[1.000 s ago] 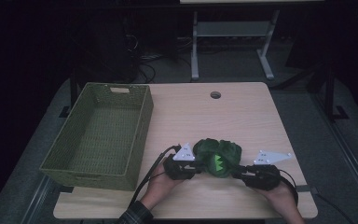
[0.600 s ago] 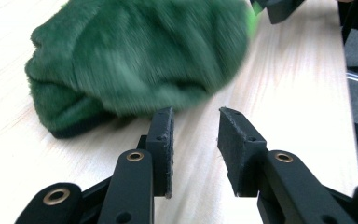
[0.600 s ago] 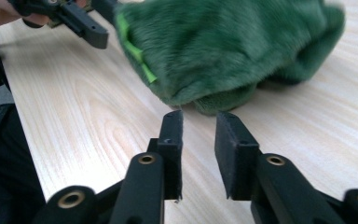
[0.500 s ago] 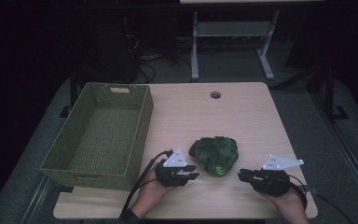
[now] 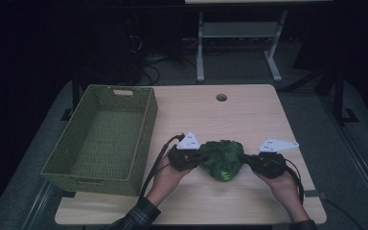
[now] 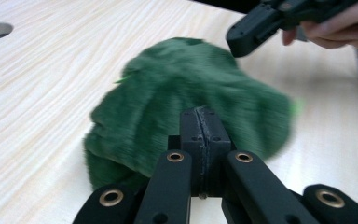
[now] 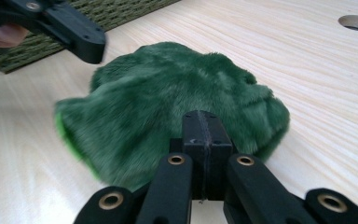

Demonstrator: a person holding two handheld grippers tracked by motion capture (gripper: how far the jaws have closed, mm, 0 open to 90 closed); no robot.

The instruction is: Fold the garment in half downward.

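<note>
A green plush toy [image 5: 223, 159] lies on a pale wood-grain bench [image 5: 249, 115] in a dark room, between the left gripper [image 5: 197, 158] and right gripper [image 5: 249, 160], both with jaws closed together. A woven green basket [image 5: 106, 136] sits at left.

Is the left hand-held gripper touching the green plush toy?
Touching. In the left gripper view, the left hand-held gripper has its jaws closed together against the fur of the green plush toy, with no gap visible.
</note>
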